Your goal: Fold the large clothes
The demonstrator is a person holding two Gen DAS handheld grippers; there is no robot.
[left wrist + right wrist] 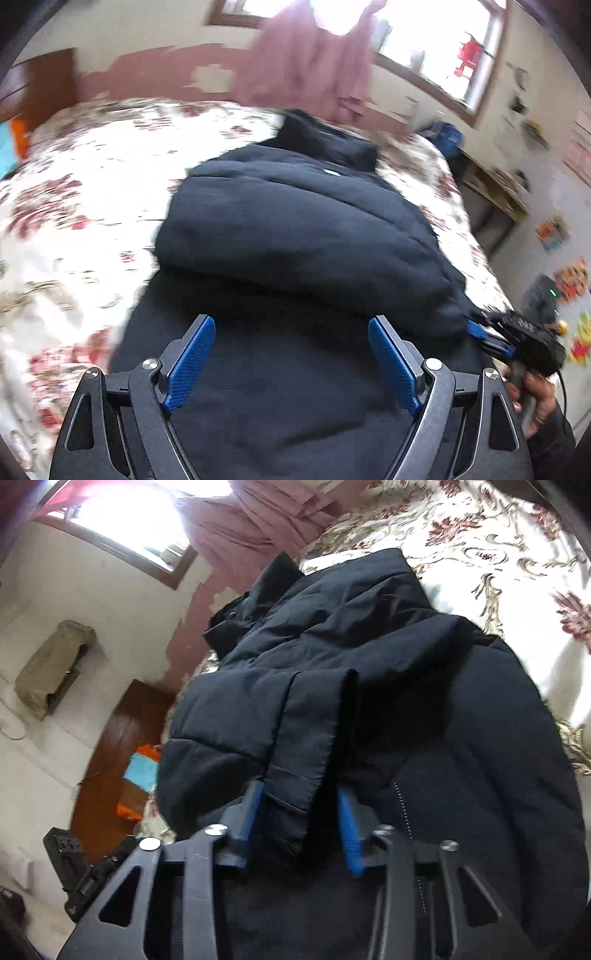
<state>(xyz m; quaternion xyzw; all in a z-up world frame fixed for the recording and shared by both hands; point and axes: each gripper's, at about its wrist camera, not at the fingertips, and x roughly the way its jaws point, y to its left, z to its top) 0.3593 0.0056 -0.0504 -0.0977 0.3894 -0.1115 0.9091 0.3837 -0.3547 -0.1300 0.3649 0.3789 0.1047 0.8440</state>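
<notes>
A: Currently, the dark padded jacket [295,221] is seen lying on the floral bedspread [74,177], partly folded, its collar toward the window end of the bed.

B: Tongs state is noted. The left tongs [291,354] are spread wide above the jacket's near part; nothing is pinched between the blue pads [192,354].

A: The right tongs [299,819] are narrowed around a sleeve cuff [295,760]. Cloth is seen between the pads, and a grip on the cuff is judged, though blur leaves firm pressure uncertain.

B: Risks are listed. If only the cuff's thin edge is caught, slippage is expected once the sleeve is pulled across, since the padded fabric is bulky and slick.

A: A second risk is recorded: the folded upper layer may be dragged open if the sleeve is drawn too fast, because nothing is pinned by the left tongs.

B: Springing back of the puffy fill is also considered likely.
</notes>
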